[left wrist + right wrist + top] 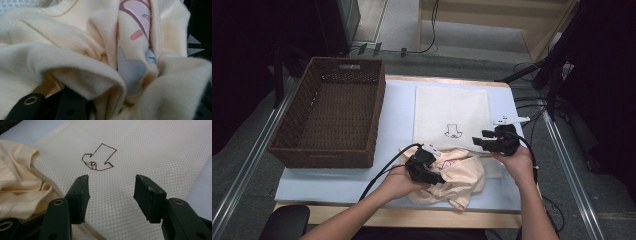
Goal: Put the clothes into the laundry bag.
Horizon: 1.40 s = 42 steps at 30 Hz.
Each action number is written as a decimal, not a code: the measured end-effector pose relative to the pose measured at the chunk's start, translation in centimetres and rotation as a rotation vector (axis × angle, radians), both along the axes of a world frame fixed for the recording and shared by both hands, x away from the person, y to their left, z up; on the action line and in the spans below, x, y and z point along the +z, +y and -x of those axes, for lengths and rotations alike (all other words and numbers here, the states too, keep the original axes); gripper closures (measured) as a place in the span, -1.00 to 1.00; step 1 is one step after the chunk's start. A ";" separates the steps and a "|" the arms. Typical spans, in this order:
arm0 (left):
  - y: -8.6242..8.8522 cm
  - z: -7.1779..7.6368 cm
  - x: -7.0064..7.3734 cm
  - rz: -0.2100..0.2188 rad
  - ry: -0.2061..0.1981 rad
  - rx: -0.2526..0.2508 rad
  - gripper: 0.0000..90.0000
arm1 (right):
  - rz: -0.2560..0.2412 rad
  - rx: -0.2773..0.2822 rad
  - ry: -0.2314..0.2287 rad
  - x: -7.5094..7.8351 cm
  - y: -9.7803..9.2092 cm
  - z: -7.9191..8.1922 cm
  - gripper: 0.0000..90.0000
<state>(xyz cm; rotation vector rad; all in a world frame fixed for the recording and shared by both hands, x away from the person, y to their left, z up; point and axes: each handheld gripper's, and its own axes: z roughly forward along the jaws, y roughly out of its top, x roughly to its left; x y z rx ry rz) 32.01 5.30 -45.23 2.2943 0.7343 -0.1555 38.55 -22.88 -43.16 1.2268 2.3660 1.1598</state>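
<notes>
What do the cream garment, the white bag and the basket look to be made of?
Cream garment: soft knit, probably cotton jersey; fine ribbing, fuzzy edges, matte printed graphic. White bag: mesh, likely synthetic; regular tiny holes. Basket: dark brown woven wicker or rattan, by its weave.

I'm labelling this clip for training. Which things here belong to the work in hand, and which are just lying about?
In the job:
cream garment, bunched around the left gripper
white mesh bag, under the open right gripper

Lying about:
wicker basket
floor cables
</notes>
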 end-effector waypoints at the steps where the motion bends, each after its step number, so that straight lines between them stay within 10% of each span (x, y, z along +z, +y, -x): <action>1: 0.0 0.0 -0.1 0.000 -0.008 -0.001 0.26 | 0.002 0.008 -0.001 0.0 0.1 0.0 0.06; 19: 0.6 -0.1 1.6 0.033 0.056 -0.008 -0.60 | 0.020 0.109 -0.015 -0.1 1.7 1.0 0.08; 32: 3.2 0.1 5.3 -0.017 -0.011 -0.009 -0.67 | 0.039 0.184 -0.037 0.0 2.0 1.5 0.15; 42: 5.9 -0.7 7.7 0.041 -0.024 0.036 -0.36 | 0.055 0.227 -0.012 -0.5 3.0 1.9 0.18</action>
